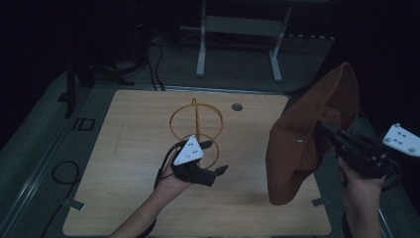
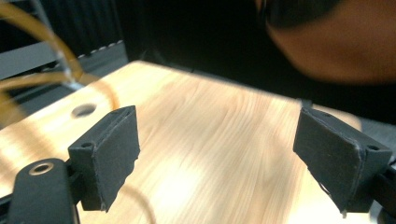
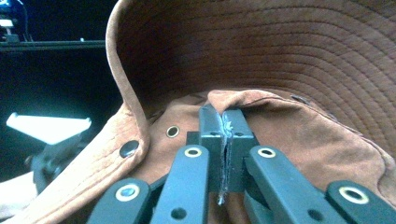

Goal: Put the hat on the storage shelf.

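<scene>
1 brown hat (image 1: 297, 148), 1 wire stand (image 1: 196, 130), 2 grippers

- 1 brown hat (image 1: 302, 144)
- 1 orange wire stand (image 1: 196, 126) with ring loops
- 2 grippers: left gripper (image 1: 218, 172), right gripper (image 1: 324, 130)
- 1 wooden worktop (image 1: 138, 148)
- 1 round hole (image 1: 237, 106) in worktop
</scene>
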Demonstrator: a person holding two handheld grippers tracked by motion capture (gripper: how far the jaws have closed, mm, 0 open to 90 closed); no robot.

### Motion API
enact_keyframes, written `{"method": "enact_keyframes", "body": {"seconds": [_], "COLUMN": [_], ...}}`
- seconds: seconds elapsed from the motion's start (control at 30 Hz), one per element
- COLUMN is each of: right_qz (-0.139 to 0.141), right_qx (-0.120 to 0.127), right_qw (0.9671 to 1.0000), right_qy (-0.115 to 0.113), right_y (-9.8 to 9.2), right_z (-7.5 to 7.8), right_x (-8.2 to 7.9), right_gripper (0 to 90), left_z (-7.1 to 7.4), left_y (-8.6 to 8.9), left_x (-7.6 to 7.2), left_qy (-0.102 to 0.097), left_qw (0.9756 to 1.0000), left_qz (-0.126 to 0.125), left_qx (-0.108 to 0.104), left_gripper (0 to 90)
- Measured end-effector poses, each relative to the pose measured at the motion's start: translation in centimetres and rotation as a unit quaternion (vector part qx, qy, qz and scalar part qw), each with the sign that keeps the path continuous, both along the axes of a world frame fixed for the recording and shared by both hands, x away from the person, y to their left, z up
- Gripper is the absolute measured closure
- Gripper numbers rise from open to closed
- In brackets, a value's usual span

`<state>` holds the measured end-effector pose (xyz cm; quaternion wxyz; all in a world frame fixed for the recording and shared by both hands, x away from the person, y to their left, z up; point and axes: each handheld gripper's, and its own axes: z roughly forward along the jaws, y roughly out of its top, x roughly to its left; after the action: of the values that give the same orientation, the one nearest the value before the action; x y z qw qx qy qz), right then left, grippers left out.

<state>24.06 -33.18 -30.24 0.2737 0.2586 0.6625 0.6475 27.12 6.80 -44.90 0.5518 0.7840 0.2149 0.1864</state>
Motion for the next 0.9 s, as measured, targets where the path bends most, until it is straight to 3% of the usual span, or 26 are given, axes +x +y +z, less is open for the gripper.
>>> {"method": "enact_keyframes", "body": {"seconds": [0.27, 0.43, 0.47, 0.5, 0.63, 0.73, 0.9], "right_qz": [0.007, 0.020, 0.019, 0.025, 0.022, 0.026, 0.026], "right_qx": [-0.008, -0.017, -0.021, -0.030, -0.054, -0.073, -0.116], "right_qw": [0.9999, 0.9996, 0.9995, 0.9991, 0.9982, 0.9970, 0.9929], "right_qy": [-0.010, -0.013, -0.015, -0.015, -0.012, -0.005, 0.009], "right_y": [3.6, 6.1, 6.7, 8.4, 11.3, 13.5, 17.9], "right_z": [3.1, 4.3, 4.5, 5.1, 5.9, 6.1, 5.6], "right_x": [2.2, 3.4, 3.7, 4.4, 5.5, 6.6, 9.0], "right_gripper": [88.9, 88.9, 88.9, 89.0, 88.9, 88.9, 88.9], "left_z": [-4.3, -6.0, -6.9, -7.3, -8.7, -9.3, -9.9], "left_y": [4.2, 6.1, 7.5, 8.1, 10.3, 11.4, 12.3], "left_x": [-2.5, -3.7, -4.2, -4.3, -5.0, -5.3, -5.6], "left_qy": [0.020, 0.015, 0.021, 0.024, 0.038, 0.038, 0.040], "left_qw": [0.9989, 0.9970, 0.9958, 0.9953, 0.9920, 0.9899, 0.9886], "left_qz": [0.042, 0.072, 0.086, 0.092, 0.121, 0.137, 0.145], "left_qx": [0.007, 0.026, 0.024, 0.021, 0.003, 0.008, 0.010], "left_gripper": [14.5, 14.5, 14.5, 14.5, 14.5, 14.5, 14.5]}}
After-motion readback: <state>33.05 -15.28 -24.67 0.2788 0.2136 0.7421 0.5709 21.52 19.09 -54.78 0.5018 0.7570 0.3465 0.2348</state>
